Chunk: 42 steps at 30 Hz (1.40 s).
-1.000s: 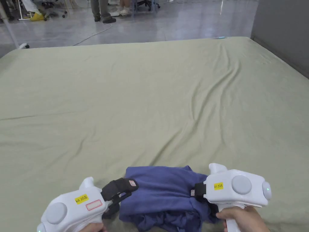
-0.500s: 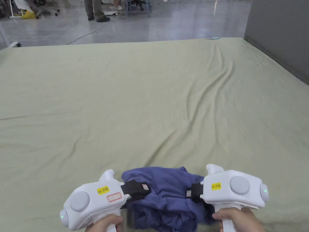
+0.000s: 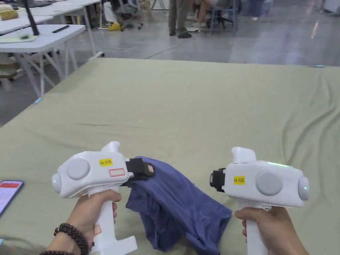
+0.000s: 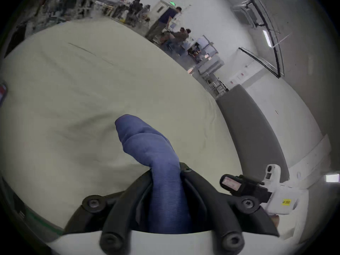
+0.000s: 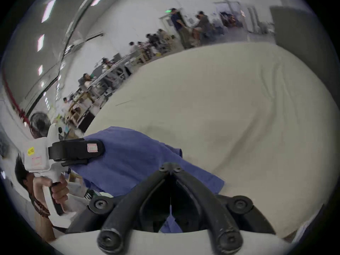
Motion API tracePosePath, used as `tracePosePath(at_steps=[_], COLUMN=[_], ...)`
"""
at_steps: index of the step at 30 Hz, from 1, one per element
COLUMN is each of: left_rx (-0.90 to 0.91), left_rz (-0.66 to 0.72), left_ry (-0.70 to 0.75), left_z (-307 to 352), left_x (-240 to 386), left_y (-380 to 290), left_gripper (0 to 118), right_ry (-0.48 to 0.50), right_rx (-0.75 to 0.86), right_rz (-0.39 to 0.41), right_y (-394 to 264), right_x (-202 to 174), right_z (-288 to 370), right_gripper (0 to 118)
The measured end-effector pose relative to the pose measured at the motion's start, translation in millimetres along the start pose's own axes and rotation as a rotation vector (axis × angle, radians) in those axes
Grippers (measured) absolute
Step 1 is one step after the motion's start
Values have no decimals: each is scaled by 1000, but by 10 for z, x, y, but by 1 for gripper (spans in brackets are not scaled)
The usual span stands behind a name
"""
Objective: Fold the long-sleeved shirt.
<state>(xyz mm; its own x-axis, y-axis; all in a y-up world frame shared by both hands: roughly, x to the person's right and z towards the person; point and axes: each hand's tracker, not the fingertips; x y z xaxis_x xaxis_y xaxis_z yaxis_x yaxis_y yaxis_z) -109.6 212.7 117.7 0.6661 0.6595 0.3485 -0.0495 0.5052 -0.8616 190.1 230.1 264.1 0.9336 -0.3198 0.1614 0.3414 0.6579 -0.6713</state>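
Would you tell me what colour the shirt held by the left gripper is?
The shirt is plain blue; the head view shows it best.

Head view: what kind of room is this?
Probably a big workshop or lab hall: white work tables, a shiny grey floor, and a huge table under a green sheet holding the blue shirt.

Lower left of head view: flat dark phone with lit red screen (image 3: 9, 196), cut by frame edge. Crumpled blue long-sleeved shirt (image 3: 176, 206): bottom cut off at lower edge; sleeves and collar lost in folds. Far people at top, heads cropped; blurred in both gripper views.
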Motion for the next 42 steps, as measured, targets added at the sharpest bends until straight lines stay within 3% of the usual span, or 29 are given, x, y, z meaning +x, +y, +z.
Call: tracePosePath(at_steps=[5,7,10,13,17,18,20,21,22,25,27,28,29,30,31,36,40,42], left_rx=[33,39,72,82,99,106,158,157,242,189,157,165,184,208,231,367,661,738], left_rz=[-23,44,151,141,168,163,120,106,77,-1,-50,-86,-132,-188,-246,-441,-745,-813], left_ry=[151,221,165,213,223,227,263,269,237,282,297,252,202,167,163,91,254,255], left_z=[587,815,1091,1204,1204,1206,1237,1239,1223,1183,1047,1063,986,894,766,531,307,154], left_x=[-1044,-1498,-2010,-2264,-2370,-2351,-2268,-2221,-2152,-1897,-1568,-1392,-1148,-898,-607,657,1593,1850], left_y=[288,381,467,513,483,464,440,441,357,381,319,361,314,262,201,105,-253,-475], left_gripper=[6,6,6,6,11,23,103,118,118,118,115,96,63,21,1,1,1,1], right_ry=[-4,22,89,98,116,114,113,114,116,105,98,89,85,79,60,-118,-255,-347], right_rx=[29,28,4,16,4,3,5,8,12,23,38,61,97,128,162,416,542,596], right_rz=[219,267,315,336,362,363,361,363,364,339,307,280,256,242,227,212,218,220], right_y=[81,42,-42,-126,-140,-126,-113,-98,-79,-12,65,106,151,193,239,419,449,345], right_x=[-1044,-1435,-1932,-2301,-2488,-2489,-2437,-2399,-2348,-2137,-1938,-1814,-1669,-1532,-1388,-688,-132,123], right_z=[-645,-935,-1304,-1601,-1741,-1740,-1678,-1647,-1609,-1415,-1185,-1036,-861,-693,-502,481,1128,1392], right_gripper=[0,0,0,0,0,0,0,0,0,0,0,0,0,0,0,0,0,0])
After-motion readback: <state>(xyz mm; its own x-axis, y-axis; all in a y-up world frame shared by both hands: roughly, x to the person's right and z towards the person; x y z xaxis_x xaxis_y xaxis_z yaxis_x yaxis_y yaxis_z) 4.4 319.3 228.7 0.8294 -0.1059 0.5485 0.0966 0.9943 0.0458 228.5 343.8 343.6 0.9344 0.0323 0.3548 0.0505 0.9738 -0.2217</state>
